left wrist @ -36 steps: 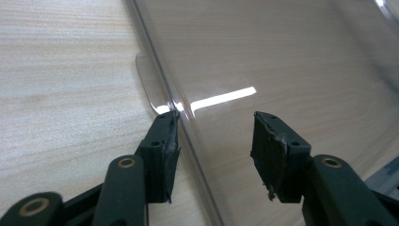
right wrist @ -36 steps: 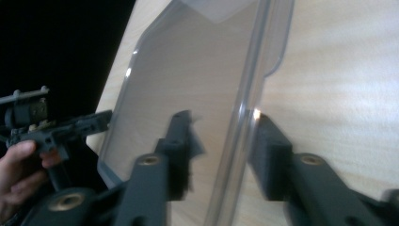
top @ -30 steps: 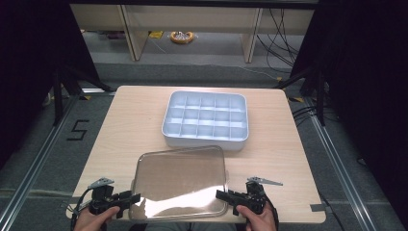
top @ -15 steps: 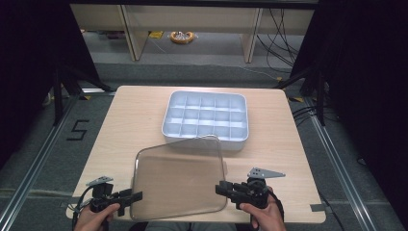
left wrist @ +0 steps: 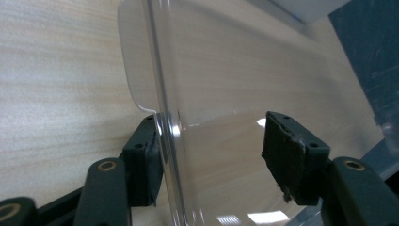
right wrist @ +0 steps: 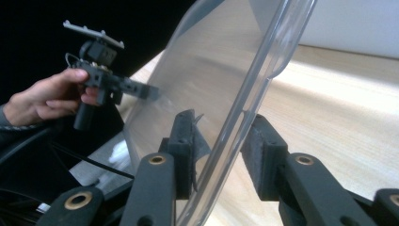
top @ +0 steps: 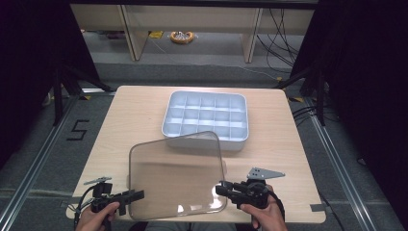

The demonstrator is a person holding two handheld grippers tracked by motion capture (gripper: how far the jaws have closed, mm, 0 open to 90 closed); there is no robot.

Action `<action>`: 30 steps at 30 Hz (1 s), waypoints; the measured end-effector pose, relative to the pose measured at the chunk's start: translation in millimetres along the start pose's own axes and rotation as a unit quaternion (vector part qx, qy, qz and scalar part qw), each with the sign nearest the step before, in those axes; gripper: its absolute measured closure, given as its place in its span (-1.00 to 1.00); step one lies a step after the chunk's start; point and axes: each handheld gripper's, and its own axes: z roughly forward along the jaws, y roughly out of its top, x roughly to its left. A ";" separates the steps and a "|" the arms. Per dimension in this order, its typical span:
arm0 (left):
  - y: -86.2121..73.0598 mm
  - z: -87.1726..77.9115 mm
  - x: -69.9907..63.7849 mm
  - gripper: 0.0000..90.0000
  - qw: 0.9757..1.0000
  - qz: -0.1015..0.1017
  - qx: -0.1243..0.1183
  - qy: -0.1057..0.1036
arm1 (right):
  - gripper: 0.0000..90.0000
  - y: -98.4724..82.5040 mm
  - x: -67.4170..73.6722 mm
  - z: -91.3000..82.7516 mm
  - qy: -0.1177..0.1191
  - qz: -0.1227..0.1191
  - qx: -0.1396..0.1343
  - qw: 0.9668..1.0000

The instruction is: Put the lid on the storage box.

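Clear plastic lid [top: 175,174] was raised over the near part of the wooden table [top: 125,115], its far edge just before the white compartment tray [top: 206,118]. Right gripper [top: 222,189] was clamped on the lid's right rim. Left gripper [top: 138,195] had just been closing: one pad touched the lid's left edge, the other stood clear, jaws part open.

Left gripper [top: 137,195] held level at seven o'clock, jaws just closing yet standing apart, one pad touching, the other clear. Right gripper [top: 221,189] level at five o'clock, pointing toward nine, jaws clamped. Hands gripping both from below.
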 end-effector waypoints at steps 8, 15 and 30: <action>3.4 -5.3 -10.6 0.08 0.999 0.036 -0.014 0.024 | 0.49 -5.1 -8.3 4.8 -0.048 0.026 0.025 0.998; 9.0 -12.5 -23.0 0.28 0.995 0.091 -0.033 0.037 | 0.48 -5.9 -6.5 5.7 -0.102 0.034 0.057 0.993; 63.3 1.6 -55.4 0.30 0.987 0.136 -0.071 0.040 | 0.47 28.0 -10.8 -10.1 -0.149 0.016 0.015 0.989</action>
